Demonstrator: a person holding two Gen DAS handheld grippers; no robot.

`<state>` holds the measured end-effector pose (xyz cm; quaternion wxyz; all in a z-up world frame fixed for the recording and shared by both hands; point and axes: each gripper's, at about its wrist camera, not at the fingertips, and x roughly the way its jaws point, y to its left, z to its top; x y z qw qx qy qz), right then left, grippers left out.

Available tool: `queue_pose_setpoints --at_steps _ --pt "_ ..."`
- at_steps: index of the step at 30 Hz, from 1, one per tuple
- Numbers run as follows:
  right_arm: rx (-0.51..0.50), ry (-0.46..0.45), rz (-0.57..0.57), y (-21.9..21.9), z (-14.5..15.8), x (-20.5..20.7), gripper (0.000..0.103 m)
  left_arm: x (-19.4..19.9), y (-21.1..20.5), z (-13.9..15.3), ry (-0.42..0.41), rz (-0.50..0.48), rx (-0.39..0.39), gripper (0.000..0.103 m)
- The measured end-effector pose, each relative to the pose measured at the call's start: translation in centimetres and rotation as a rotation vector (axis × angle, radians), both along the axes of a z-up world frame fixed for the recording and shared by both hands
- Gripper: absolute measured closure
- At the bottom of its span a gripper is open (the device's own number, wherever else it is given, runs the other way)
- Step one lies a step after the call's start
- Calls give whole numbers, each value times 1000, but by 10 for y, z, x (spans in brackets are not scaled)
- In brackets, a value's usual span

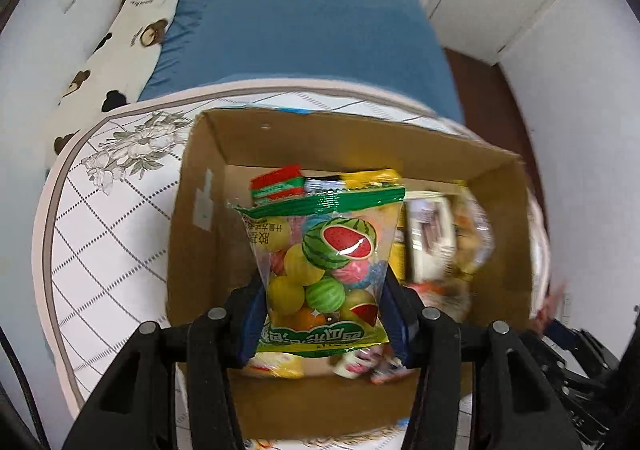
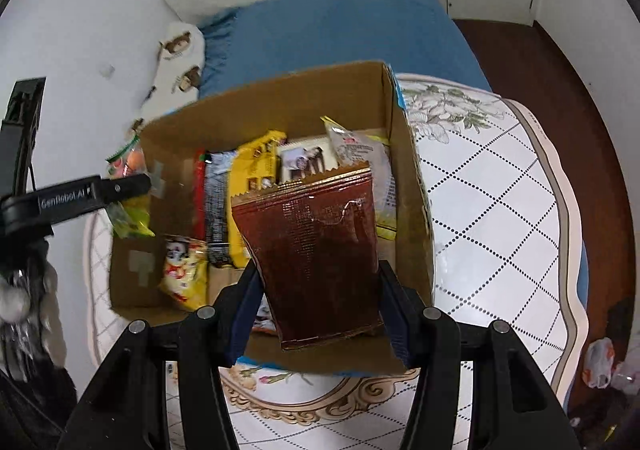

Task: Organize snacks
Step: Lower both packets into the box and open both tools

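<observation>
Clear, green-trimmed watermelon candy bag [image 1: 320,274]; glossy brown foil packet [image 2: 316,262]

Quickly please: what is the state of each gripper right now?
Left gripper: closed on the watermelon candy bag.
Right gripper: closed on the dark red packet.

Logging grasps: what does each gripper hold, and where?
Left gripper: watermelon candy bag, by its lower sides. Right gripper: brown packet, lower sides.
</observation>
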<state>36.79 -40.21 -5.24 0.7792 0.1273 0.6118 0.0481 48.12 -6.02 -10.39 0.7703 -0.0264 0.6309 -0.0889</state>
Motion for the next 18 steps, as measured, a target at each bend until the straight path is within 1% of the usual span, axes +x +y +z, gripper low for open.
queue_pose_setpoints --at_steps 2,4,5,6,7,8,9,10,11,13,14,18 --pt "-18 32 6 1 -11 4 45 12 1 -18 25 0 32 55" --pt "-22 99 9 2 -24 10 44 22 3 -33 57 2 67 54" --pt "-20 138 5 1 -34 13 40 25 5 -39 73 13 83 52" --pt "-25 157 5 1 -41 15 28 28 6 -42 83 23 90 49" --pt "-40 169 6 1 -47 16 20 31 9 -47 102 43 86 47" --pt "-56 173 6 1 -50 17 9 33 9 -49 106 52 77 42" --pt "-62 178 8 2 -52 17 8 33 10 -49 104 57 62 32" --pt "-61 189 10 3 -56 17 8 35 10 -50 93 57 62 25" --pt "-63 188 10 4 -57 17 8 35 9 -49 83 54 70 15" --pt "-71 184 17 7 -56 18 8 34 7 -47 55 47 82 12" --pt "-74 179 20 9 -56 19 7 33 6 -46 53 44 79 8" --pt "-83 150 8 11 -50 21 7 24 2 -43 33 27 71 7"
